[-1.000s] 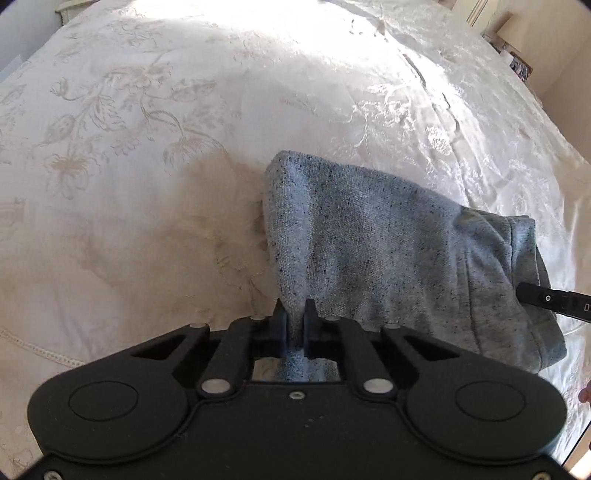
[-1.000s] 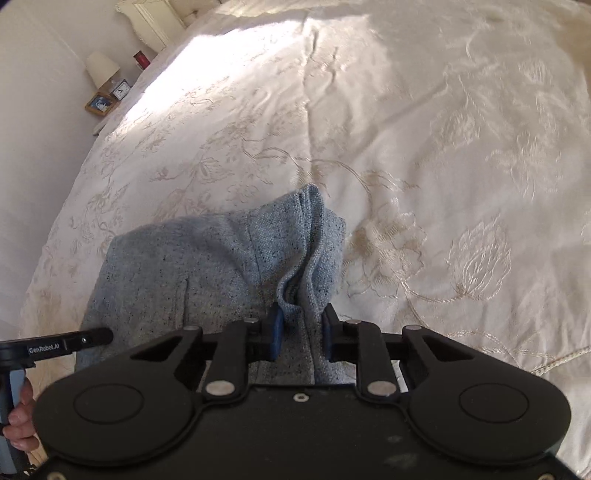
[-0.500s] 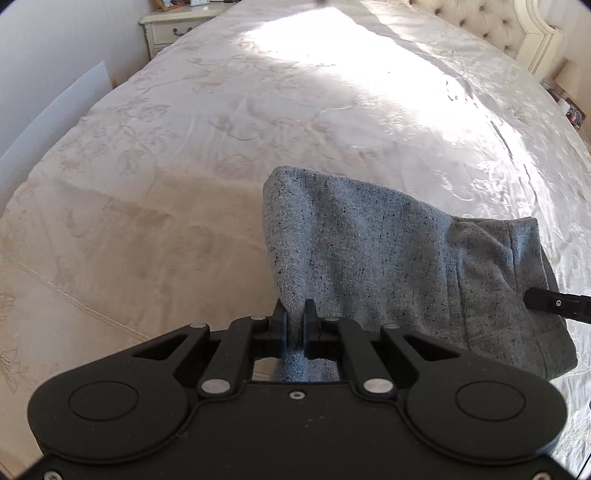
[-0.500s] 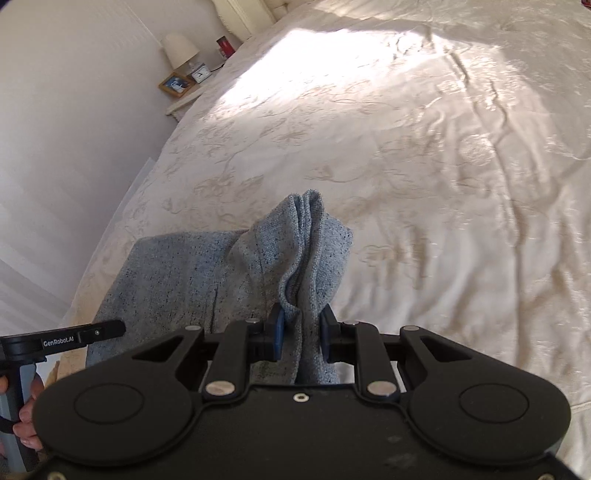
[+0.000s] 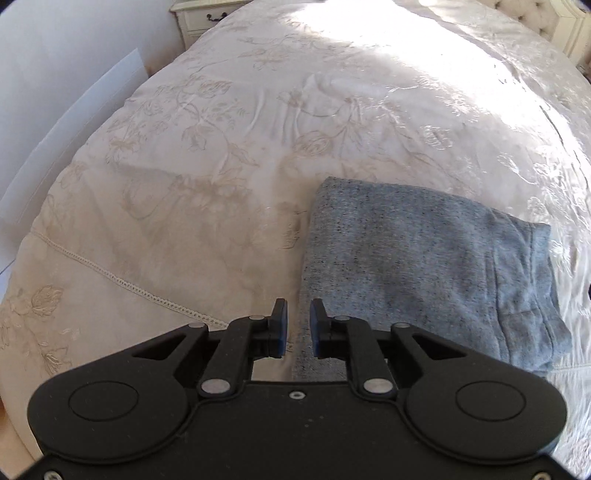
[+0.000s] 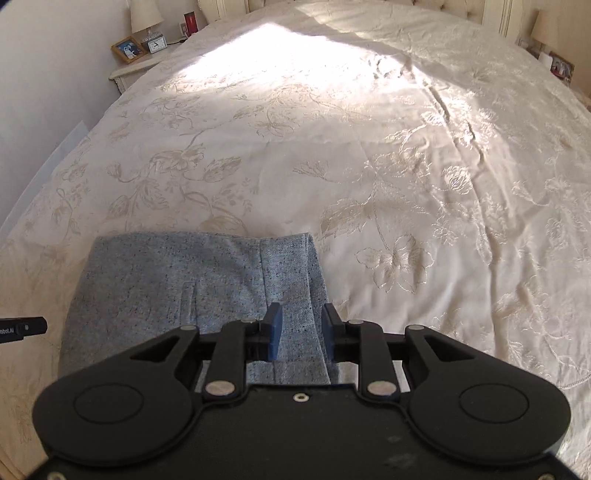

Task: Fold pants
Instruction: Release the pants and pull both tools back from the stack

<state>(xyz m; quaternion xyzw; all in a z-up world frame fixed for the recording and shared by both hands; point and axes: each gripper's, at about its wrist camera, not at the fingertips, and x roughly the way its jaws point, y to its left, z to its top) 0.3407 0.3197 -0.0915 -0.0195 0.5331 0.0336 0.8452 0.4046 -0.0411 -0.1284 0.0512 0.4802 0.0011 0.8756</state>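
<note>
Pants (image 5: 424,266) now released onto bedspread (image 5: 229,184)

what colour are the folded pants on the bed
Speckled grey-blue, like a heathered knit; the pants show best in the right wrist view.

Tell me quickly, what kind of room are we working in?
A bedroom, most likely: the grey pants lie on a wide bed under a cream embroidered bedspread, with a nightstand carrying a lamp and a tufted headboard behind.
</note>
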